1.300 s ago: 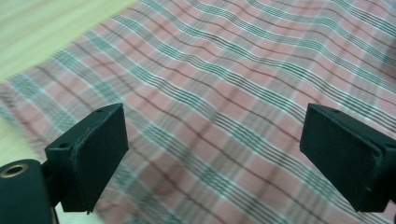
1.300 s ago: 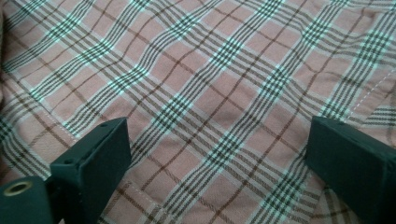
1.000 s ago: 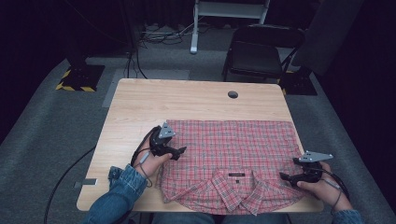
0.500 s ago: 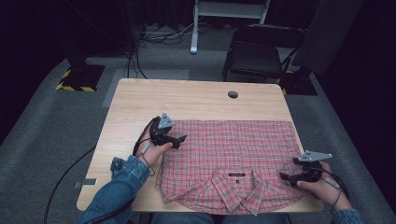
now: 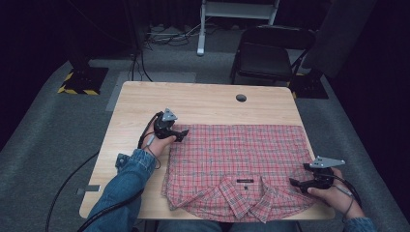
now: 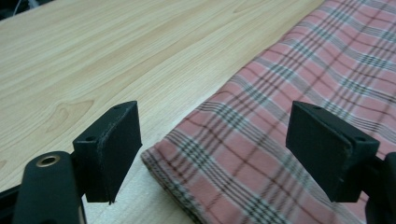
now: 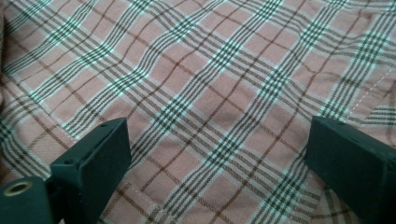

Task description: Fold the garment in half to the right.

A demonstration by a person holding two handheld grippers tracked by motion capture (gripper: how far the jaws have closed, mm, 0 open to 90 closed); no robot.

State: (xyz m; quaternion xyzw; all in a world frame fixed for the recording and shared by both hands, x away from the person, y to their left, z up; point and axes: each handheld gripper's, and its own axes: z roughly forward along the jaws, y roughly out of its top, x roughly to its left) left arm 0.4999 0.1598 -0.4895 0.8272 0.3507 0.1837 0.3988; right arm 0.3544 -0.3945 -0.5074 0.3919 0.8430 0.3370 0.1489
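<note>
Our left hand-held gripper [image 5: 180, 136] has moved to the far-left corner of the shirt [image 5: 241, 164] flat on the worktop [image 5: 203, 99]; its jaws, just closing, grasp nothing yet. The right hand-held gripper [image 5: 299, 183] is released over the near-right part.

- A red, white and dark plaid cotton button-up shirt [image 5: 239, 166] lay spread flat on the light wooden table, folded into a broad rectangle.
- Its collar, with a small dark label inside, faced the near edge of the table; the straight folded edge ran along the far side.
- Its far-left corner [image 6: 161, 156] was a thick, layered fold resting on the bare wood.
- The fabric was mostly smooth, with slight rumpling along the near hem.
</note>
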